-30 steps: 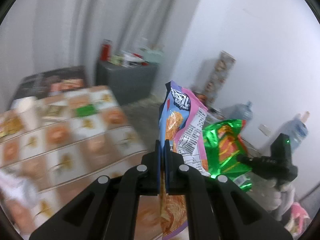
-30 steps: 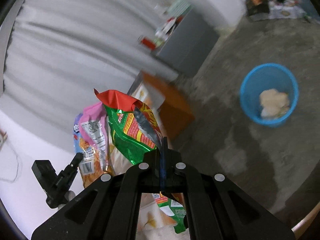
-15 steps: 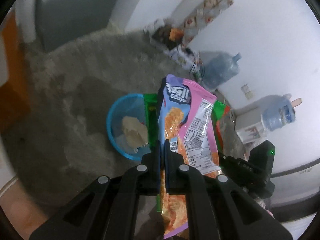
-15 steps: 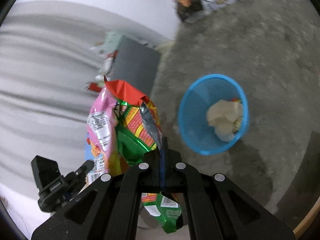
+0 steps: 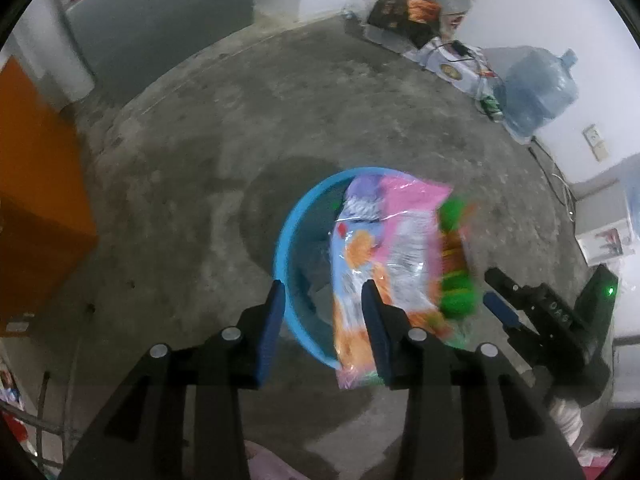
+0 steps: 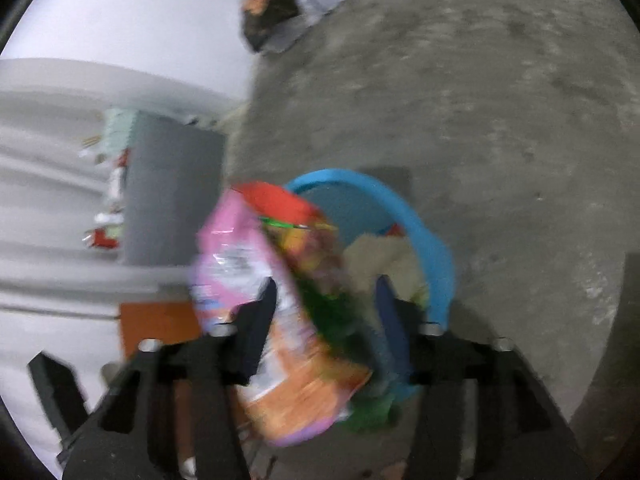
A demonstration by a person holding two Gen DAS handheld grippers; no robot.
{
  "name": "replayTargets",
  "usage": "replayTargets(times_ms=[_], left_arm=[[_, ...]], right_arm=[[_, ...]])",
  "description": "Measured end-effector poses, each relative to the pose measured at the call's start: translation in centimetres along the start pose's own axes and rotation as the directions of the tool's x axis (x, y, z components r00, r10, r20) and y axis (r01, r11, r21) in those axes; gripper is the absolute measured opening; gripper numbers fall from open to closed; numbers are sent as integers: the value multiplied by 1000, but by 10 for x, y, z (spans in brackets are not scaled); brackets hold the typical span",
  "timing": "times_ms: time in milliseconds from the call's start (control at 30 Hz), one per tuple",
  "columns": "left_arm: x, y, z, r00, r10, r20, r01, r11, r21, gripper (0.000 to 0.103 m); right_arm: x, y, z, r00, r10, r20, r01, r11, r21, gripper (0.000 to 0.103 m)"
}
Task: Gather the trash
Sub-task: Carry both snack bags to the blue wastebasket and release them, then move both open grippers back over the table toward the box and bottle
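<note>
A blue bin [image 5: 285,240] stands on the concrete floor straight below both grippers. My left gripper [image 5: 322,292] points down at it, jaws opening, with nothing pressed between the pads. The pink-and-orange snack bag [image 5: 392,240] hangs loose over the bin's right side, blurred, beside the right finger. A green snack bag [image 5: 456,264] blurs next to it. My right gripper [image 5: 494,292] shows at the right. In the right wrist view my right gripper [image 6: 327,292] is opening too; the pink bag [image 6: 236,256] and green bag [image 6: 332,308] tumble loose over its jaws. Crumpled paper [image 6: 380,256] lies in the bin [image 6: 436,256].
An orange table side [image 5: 36,200] rises at the left and a grey cabinet [image 5: 160,20] stands at the back. Boxes and papers [image 5: 404,16] line the far wall, with a large water bottle [image 5: 536,92] at the right. Bare concrete surrounds the bin.
Both grippers came down over the blue bin and tilted toward it. Both sets of jaws went from shut on a bag to apart, and the pink and green bags came loose.
</note>
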State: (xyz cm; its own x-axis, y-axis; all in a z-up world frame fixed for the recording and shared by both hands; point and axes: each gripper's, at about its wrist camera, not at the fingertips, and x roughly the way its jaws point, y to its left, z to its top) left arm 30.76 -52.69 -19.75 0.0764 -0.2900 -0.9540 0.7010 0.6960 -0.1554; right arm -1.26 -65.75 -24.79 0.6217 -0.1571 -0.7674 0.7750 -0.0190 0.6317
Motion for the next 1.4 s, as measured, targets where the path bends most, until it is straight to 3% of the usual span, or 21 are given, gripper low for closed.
replayTargets(times_ms=[200, 433, 600, 700, 867, 967, 1100, 1133, 1200, 1400], left_arm=[[-35, 21, -7, 999, -13, 36, 14, 1000, -20, 41], [-147, 40, -46, 986, -49, 157, 49, 999, 3, 53], [-235, 71, -103, 962, -65, 266, 79, 996, -42, 63], [-294, 100, -152, 924, -55, 379, 106, 987, -117, 64], [-368, 144, -233, 858, 13, 513, 113, 971, -213, 66], [-405, 176, -289, 819, 111, 563, 68, 955, -288, 69], [-437, 223, -355, 778, 244, 579, 25, 909, -416, 73], [-445, 240, -376, 766, 289, 574, 12, 886, -463, 75], [-451, 266, -411, 754, 360, 550, -15, 845, -534, 78], [-446, 338, -489, 765, 479, 431, -44, 706, -707, 78]], right_arm=[[-39, -14, -11, 997, -23, 80, 26, 999, -38, 51], [-124, 11, -40, 977, -8, 215, 62, 968, -244, 53], [-178, 49, -76, 956, 51, 288, 89, 887, -453, 78], [-201, 77, -94, 959, 117, 258, 45, 836, -547, 84], [-243, 133, -135, 924, 228, 306, 62, 702, -709, 95], [-262, 167, -165, 911, 314, 268, 12, 628, -778, 95], [-274, 202, -201, 907, 378, 186, -46, 528, -848, 95], [-274, 210, -213, 906, 391, 161, -61, 498, -865, 95], [-275, 231, -242, 905, 414, 98, -94, 420, -903, 95], [-257, 298, -344, 906, 393, -156, -220, 123, -968, 95]])
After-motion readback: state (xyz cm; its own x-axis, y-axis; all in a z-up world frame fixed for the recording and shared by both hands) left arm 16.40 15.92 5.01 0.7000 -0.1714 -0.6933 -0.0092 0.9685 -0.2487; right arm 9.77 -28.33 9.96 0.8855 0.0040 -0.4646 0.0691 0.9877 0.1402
